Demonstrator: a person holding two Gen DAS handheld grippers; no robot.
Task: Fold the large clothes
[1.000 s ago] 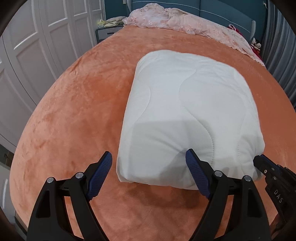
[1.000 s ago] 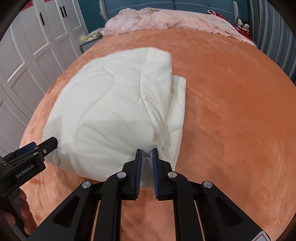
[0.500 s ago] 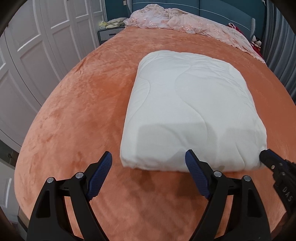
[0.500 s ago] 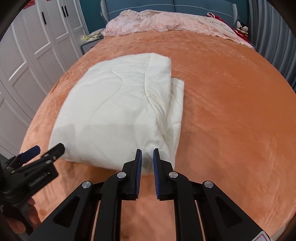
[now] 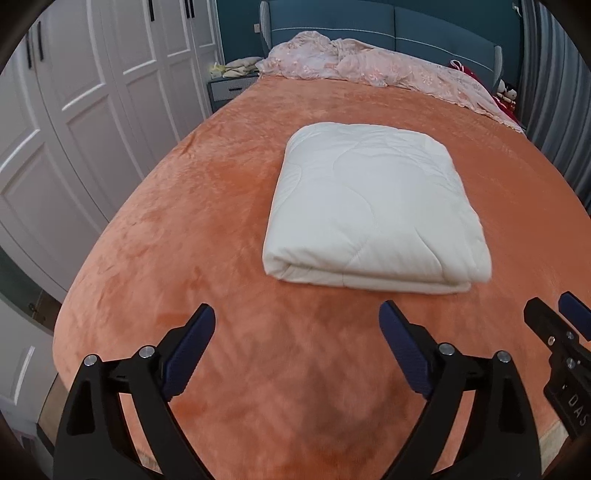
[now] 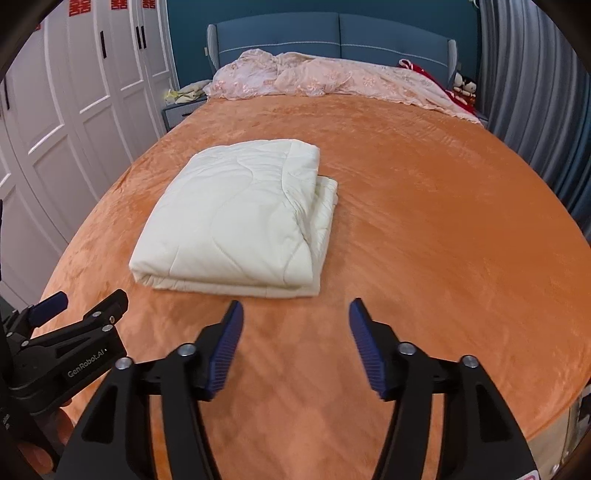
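Observation:
A white quilted cover (image 5: 373,210) lies folded into a thick rectangle on the orange bedspread (image 5: 207,229); in the right wrist view the same quilted cover (image 6: 236,218) shows a lower layer sticking out on its right side. My left gripper (image 5: 297,325) hangs short of the bundle's near edge, its jaws opening wide with nothing between them. My right gripper (image 6: 295,321) is also back from the near edge, jaws opening and empty. Each gripper shows in the other's view: the right gripper (image 5: 554,314) and the left gripper (image 6: 85,304).
White wardrobe doors (image 5: 85,110) run along the left of the bed. A pink lace cover (image 5: 369,70) is heaped against the blue headboard (image 6: 332,33). A nightstand (image 5: 229,86) stands at the far left corner, grey curtains (image 6: 535,92) on the right.
Both grippers drew back and up from the folded cover. The right gripper, shut at the bundle's near corner before, has opened and let go. The bundle has settled flat.

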